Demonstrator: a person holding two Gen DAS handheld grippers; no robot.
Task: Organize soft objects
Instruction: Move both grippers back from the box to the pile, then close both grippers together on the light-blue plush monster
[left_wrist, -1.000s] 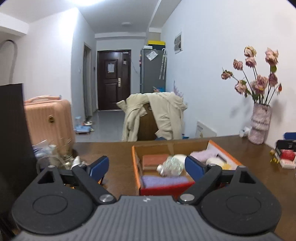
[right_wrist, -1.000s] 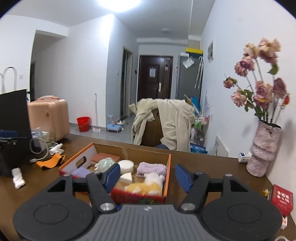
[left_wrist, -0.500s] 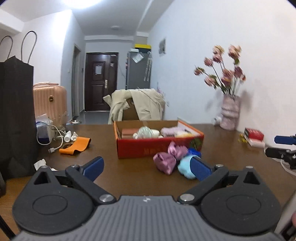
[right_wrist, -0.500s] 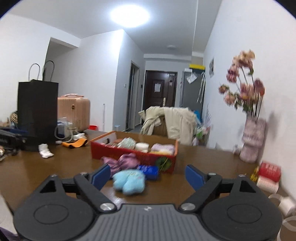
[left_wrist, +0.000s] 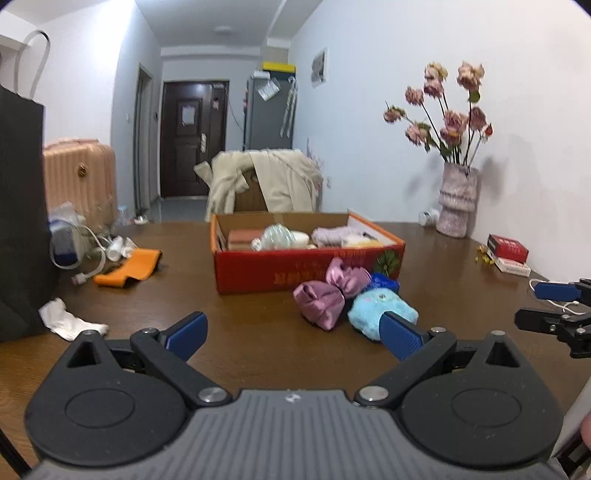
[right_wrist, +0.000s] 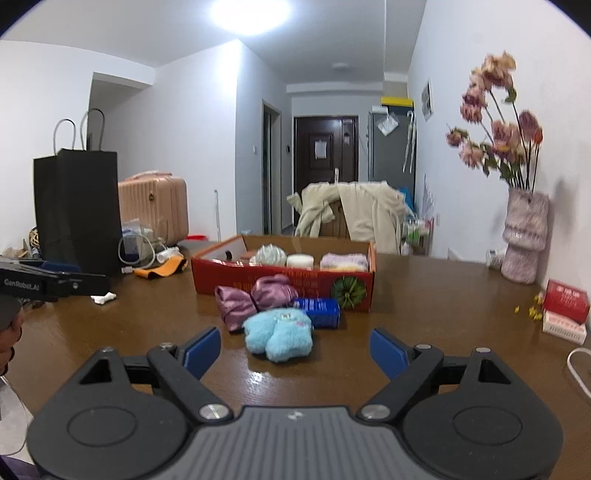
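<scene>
A red cardboard box (left_wrist: 295, 273) (right_wrist: 258, 280) stands mid-table and holds several soft items, among them a folded lilac towel (right_wrist: 343, 260). In front of it lie a purple satin bow (left_wrist: 325, 299) (right_wrist: 255, 295), a light blue plush toy (left_wrist: 376, 306) (right_wrist: 280, 332) and a blue packet (right_wrist: 319, 312). My left gripper (left_wrist: 293, 330) is open and empty, left of the plush. My right gripper (right_wrist: 295, 349) is open, with the plush just ahead of its jaws and untouched. Each gripper also shows at the edge of the other's view: the right gripper (left_wrist: 554, 306), the left gripper (right_wrist: 55, 284).
A black paper bag (right_wrist: 77, 206), cables, an orange strap (left_wrist: 129, 267) and a white cloth (left_wrist: 66, 319) crowd the table's left. On the right stand a vase of dried flowers (left_wrist: 456, 210) and red boxes (right_wrist: 565, 306). A coat-draped chair is behind the table.
Both grippers have drawn back from above the box and sunk toward the table. Their jaws have widened. The bow, plush and packet have come into view.
</scene>
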